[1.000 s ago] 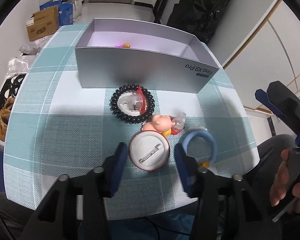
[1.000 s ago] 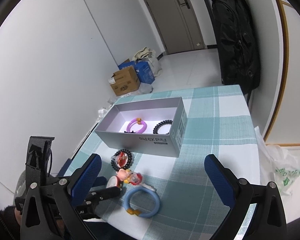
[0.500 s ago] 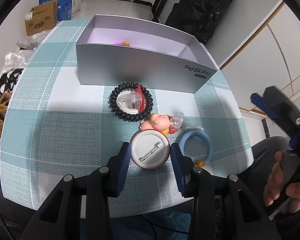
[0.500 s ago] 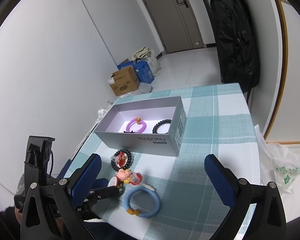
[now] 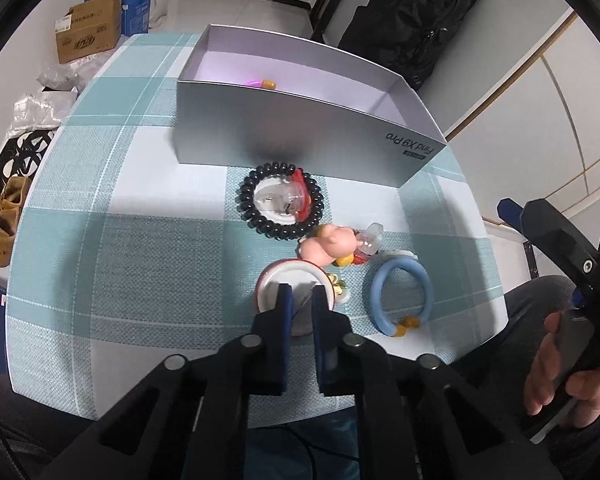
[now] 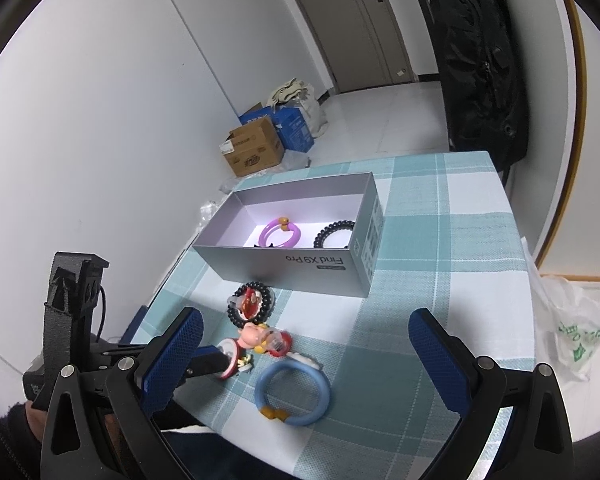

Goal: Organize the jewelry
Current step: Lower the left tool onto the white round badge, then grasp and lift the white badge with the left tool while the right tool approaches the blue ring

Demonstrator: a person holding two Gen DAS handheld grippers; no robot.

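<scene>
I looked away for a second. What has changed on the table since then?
The left gripper has just been closing its jaws, which straddled the round badge and now pinch it, tilting it up on edge. The right gripper stays open above the table; the bracelets and box lie unmoved.

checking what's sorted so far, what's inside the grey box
Inside the grey box, the right wrist view shows a purple ring and a black beaded bracelet. The near wall hides the floor strip just behind it.
</scene>
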